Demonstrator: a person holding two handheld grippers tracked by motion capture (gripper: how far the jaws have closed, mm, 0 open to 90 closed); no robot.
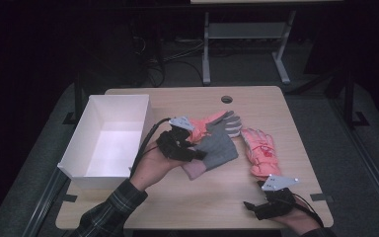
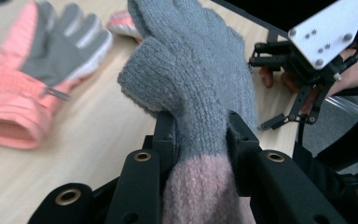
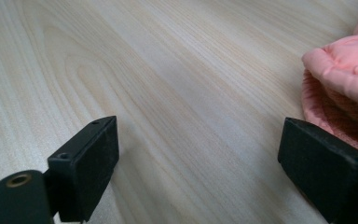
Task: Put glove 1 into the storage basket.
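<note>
White card makes up the open box [image 1: 109,138] at the left edge of the bench [image 1: 187,207], and it looks to us like the likely home for the gloves. Just to its right, our left tool [image 1: 197,148] is clenched on the grey knit glove [image 1: 219,148], gripping it where the grey wool meets the pink cuff; in the left gripper view the jaws pinch that band from both sides and the fingers of the glove [image 2: 191,60] stand up past them, off the wood. Behind it, toward the middle of the bench, lies a salmon glove with a grey palm [image 1: 217,122], flat. Further right lies a second salmon glove [image 1: 261,153], cuff toward the near edge. At the near right corner our right tool [image 1: 256,207] rests released, jaws wide with bare wood between them, the salmon cuff [image 3: 345,79] just beside one jaw.

To do this step well, we judge the grip should stay firm on the cuff while the glove is carried left, high enough that its limp fingers pass over the box wall, and released only once it hangs inside.

We cannot see how far the cuff hangs below the left tool. The right tool is partly cut off by the bottom of the high view.
</note>
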